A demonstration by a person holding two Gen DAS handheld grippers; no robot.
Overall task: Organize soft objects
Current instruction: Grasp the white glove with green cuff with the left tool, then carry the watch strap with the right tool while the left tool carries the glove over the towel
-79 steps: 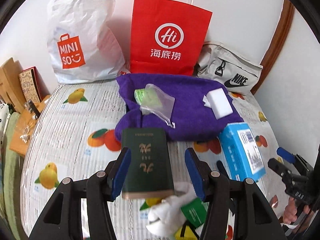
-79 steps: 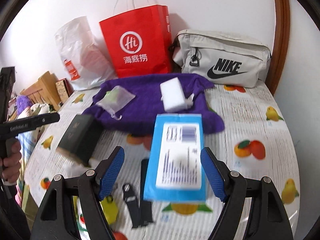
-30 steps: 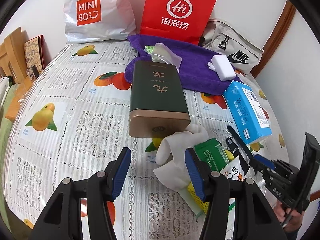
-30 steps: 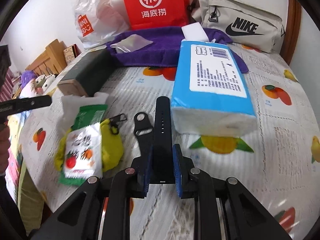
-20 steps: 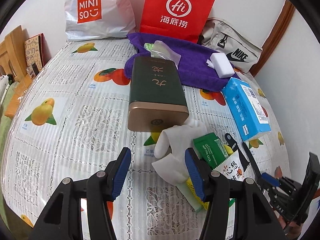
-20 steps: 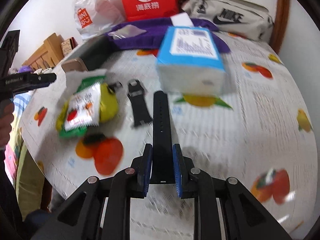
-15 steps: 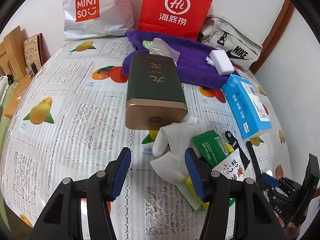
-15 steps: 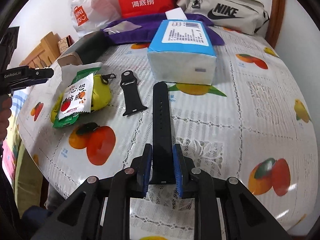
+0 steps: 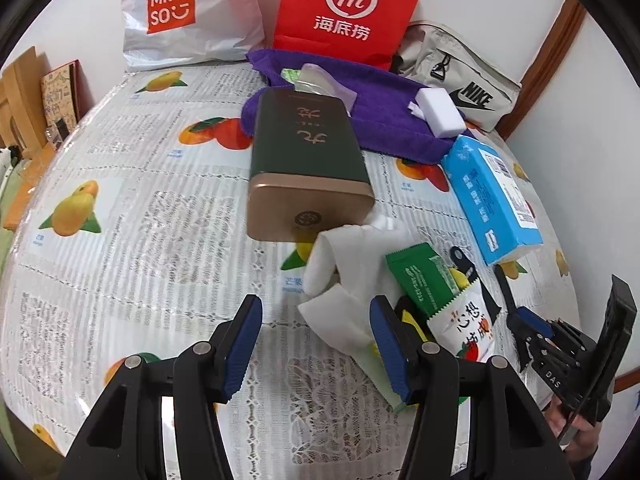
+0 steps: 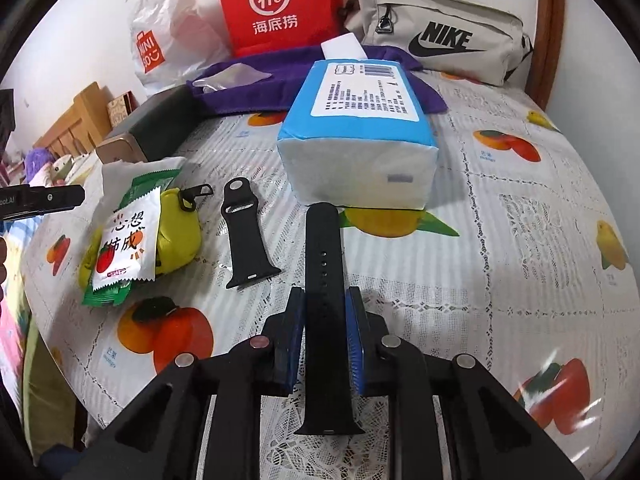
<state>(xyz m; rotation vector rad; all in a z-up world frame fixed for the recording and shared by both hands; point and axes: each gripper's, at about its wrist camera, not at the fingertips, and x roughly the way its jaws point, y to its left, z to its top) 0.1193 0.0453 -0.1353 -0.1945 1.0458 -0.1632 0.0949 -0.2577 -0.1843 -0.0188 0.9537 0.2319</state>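
Your right gripper (image 10: pixel 324 320) had its blue pads pinched tight on a black watch strap (image 10: pixel 323 264), the long holed piece. The strap lay flat between the fingers, running fwd over the fruit-print tablecloth (image 10: pixel 520 240), far tip just short of the blue tissue pack (image 10: pixel 360 128). The shorter strap half (image 10: pixel 246 236) lay loose on the cloth, just left of the held one, not touching it.

Your left gripper (image 9: pixel 316 340) stood about half spread w/ nothing between the pads. Its right pad (image 9: pixel 386 344) sat right by the crumpled white cloth (image 9: pixel 352 276); can't tell if it touched. That cloth lay against the gold end of the dark green tin (image 9: pixel 304 152).

Labels: white plastic bag (image 9: pixel 180 12) read "MINISO" in orange. Red paper bag (image 9: pixel 348 4) had a "Hi" circle logo w/ 海底捞 under it. Beige pouch (image 10: pixel 440 36) at the back read "NIKE" w/ swoosh. Tin lid had gold Chinese characters, hard to read. Snack sachet (image 10: pixel 126 240) read 芯想 and more characters over a tomato pic; it lay on a green packet (image 9: pixel 424 280) and a yellow pouch (image 10: pixel 178 232). Tissue pack had a barcode label, text too small to read.

Purple towel (image 9: pixel 392 116) at the back carried a white sponge block (image 9: pixel 440 116) and a clear mesh baggie (image 9: pixel 320 80).
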